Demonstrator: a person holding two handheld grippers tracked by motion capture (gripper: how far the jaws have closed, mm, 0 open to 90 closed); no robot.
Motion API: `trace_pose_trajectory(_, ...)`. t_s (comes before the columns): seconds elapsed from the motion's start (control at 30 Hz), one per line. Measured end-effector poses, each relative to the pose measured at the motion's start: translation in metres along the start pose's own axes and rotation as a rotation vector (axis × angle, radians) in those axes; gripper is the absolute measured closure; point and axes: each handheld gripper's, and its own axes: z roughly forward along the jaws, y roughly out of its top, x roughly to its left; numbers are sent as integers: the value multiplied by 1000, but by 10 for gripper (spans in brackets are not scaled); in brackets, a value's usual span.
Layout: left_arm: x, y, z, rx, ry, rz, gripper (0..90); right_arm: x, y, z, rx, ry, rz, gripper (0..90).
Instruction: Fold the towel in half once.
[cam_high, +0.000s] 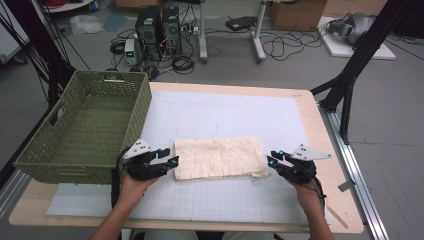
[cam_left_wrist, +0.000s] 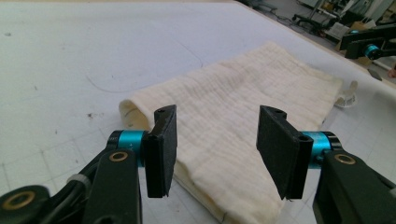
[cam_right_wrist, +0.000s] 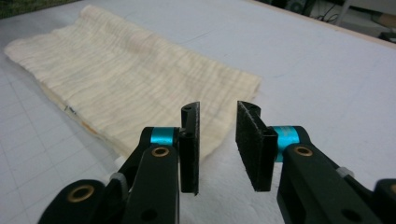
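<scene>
The table (cam_high: 320, 150) carries a white mat, and on it a folded cream towel (cam_high: 217, 157) lies flat, right of the green basket (cam_high: 85, 130) that stands at the table's left edge. The left gripper (cam_high: 172, 161) sits at the towel's left end with jaws spread, nothing between the pads; the right gripper (cam_high: 270, 161) sits just off the towel's right end, jaws parted a little and empty.

My reading: a fold looks finished and both ends are let go. The next move likely calls for a fresh pinch on the towel, for another fold or a lift toward the basket.

The towel's underside layers and a small tag at its right corner are hard to make out.
</scene>
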Motion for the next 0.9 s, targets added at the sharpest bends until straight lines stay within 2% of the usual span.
trace_pose_trajectory(0.03,1,0,0,7,0,-5,483,-1,0,-2,-6,-3,18,686)
trace_pose_trajectory(0.13,3,-2,6,37,24,-18,492,-1,-2,-3,11,-4,30,669)
trace_pose_trajectory(0.2,4,-4,12,66,48,-14,499,1,-2,3,30,1,16,662)
trace_pose_trajectory(0.27,5,-4,18,92,77,-11,499,7,-3,11,69,14,19,649)
trace_pose_trajectory(0.37,8,-1,22,92,107,-6,499,15,-3,25,136,37,5,642)
trace_pose_trajectory(0.47,13,2,26,83,136,-26,497,22,-4,35,224,20,-26,626)
trace_pose_trajectory(0.5,16,3,29,98,150,-29,493,23,-6,38,253,9,-35,609)
trace_pose_trajectory(0.57,21,5,36,115,174,-41,468,22,-6,37,253,-4,-19,558)
trace_pose_trajectory(0.63,25,8,44,131,186,-56,451,21,-6,37,259,-8,12,554)
trace_pose_trajectory(0.67,27,8,48,145,193,-58,442,21,-6,37,259,-5,25,568)
trace_pose_trajectory(0.73,28,8,57,171,186,-69,448,21,-6,37,264,13,53,663)
trace_pose_trajectory(0.77,27,7,60,193,174,-52,495,22,-5,37,270,29,67,732)
trace_pose_trajectory(0.8,24,7,63,215,180,-28,637,22,-4,37,280,40,67,809)
trace_pose_trajectory(0.87,22,10,66,219,188,9,825,24,-4,37,284,49,83,846)
trace_pose_trajectory(0.9,22,12,67,229,198,16,854,24,-4,36,285,55,88,852)
